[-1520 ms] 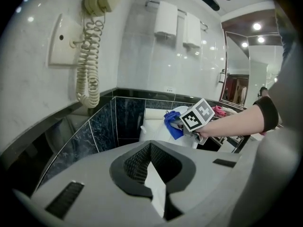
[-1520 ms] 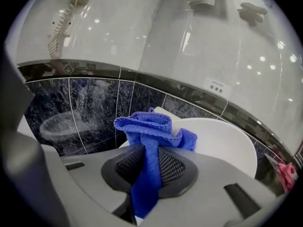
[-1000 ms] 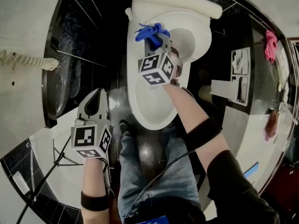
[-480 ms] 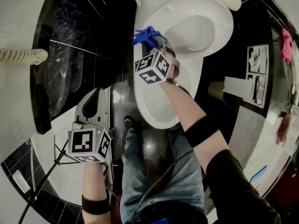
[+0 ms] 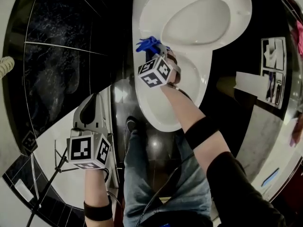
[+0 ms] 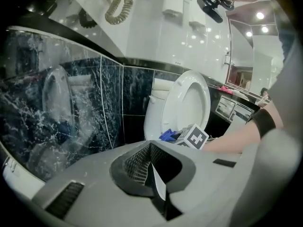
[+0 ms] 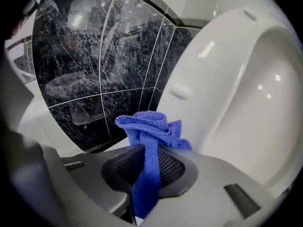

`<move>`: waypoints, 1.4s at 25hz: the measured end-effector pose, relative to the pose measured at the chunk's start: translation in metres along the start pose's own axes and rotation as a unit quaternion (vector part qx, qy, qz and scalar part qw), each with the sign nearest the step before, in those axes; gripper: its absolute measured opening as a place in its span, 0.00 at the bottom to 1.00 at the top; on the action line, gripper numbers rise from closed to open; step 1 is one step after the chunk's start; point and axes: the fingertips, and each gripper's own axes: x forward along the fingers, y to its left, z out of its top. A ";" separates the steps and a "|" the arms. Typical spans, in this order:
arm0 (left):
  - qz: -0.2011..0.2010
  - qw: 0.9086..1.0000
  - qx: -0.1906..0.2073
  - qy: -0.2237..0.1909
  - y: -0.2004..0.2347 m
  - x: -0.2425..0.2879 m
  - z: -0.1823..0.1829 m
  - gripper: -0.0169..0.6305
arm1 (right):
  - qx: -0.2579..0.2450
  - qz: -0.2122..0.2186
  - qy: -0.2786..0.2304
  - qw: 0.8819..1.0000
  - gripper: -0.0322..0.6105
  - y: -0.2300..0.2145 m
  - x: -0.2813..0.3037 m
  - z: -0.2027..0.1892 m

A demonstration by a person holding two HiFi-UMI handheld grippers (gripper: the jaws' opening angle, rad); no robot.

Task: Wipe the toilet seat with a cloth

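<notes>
Bathroom.
- White toilet (image 5: 158,105), lid raised, standing against the wall.
- Glossy black wall tiles (image 5: 71,56) with white veining, on the lower wall.
- Shiny white upper wall with a coiled cord (image 6: 118,4) and two white boxes (image 6: 173,3) mounted on it.
- Dark polished floor (image 5: 156,150), reflecting light.

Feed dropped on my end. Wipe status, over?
Right hand-held gripper shut on blue cloth, at left edge of toilet seat. Left hand-held gripper shut, empty, away from toilet. Nothing seen blocking.
</notes>
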 end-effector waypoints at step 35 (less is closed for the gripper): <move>0.000 0.999 0.036 -0.032 -0.152 -0.094 0.146 0.03 | 0.180 0.044 -0.095 0.978 0.21 -0.131 -0.323 0.006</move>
